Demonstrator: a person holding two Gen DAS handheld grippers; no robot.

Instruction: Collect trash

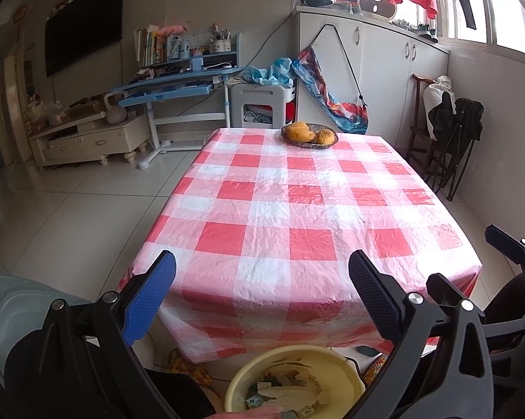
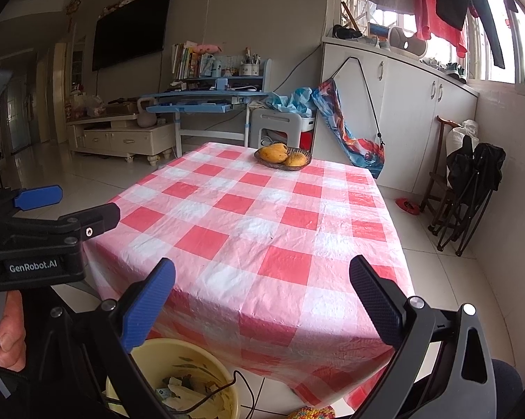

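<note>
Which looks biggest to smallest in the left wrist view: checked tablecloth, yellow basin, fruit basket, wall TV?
1. Red-and-white checked tablecloth
2. Pale yellow plastic basin, though nearness inflates it
3. Black wall-mounted TV
4. Dark woven fruit basket, far away, so true size is unsure

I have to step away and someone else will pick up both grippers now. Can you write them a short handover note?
Left hand-held gripper: open, empty, held at the near table edge.
Right hand-held gripper: open, empty, beside it.
Yellow basin on the floor at the near edge holds paper scraps and wrappers.
The checked tablecloth shows no loose trash; only the fruit basket sits at the far end.
Collection looks done. Left: check the floor around the table, which is mostly out of view.
</note>
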